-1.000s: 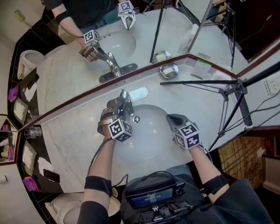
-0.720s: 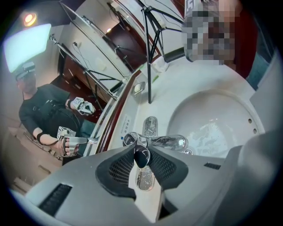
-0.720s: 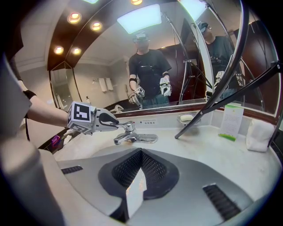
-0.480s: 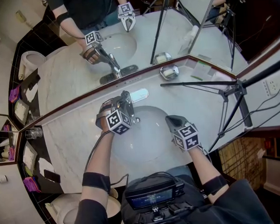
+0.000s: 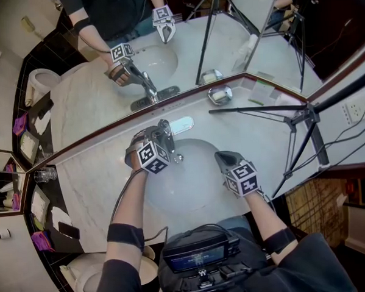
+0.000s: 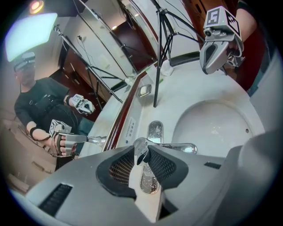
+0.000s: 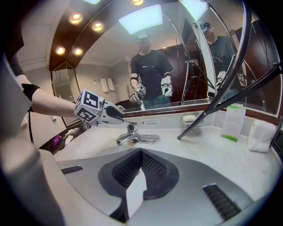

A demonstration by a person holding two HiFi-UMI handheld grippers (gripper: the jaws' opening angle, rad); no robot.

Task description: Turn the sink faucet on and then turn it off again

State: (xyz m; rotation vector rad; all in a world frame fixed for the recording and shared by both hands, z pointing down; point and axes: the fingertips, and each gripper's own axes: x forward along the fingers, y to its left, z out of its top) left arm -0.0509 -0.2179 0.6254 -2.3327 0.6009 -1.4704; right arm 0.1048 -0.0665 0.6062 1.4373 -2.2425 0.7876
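Just lifted up-frame with the left gripper pinched partway shut on the faucet lever, centre frame over the sink, right gripper closed empty lower right, so probably on now, shut-off next.

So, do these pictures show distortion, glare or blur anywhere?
Right gripper view: fisheye, so the black metal tripod looks bent, the corners go dark, and round ceiling lamps glare at the top. Left gripper view: fisheye too, a bright ceiling panel is blown out at top left, yet the chrome faucet lever is sharp. Head view: even light, no motion blur.
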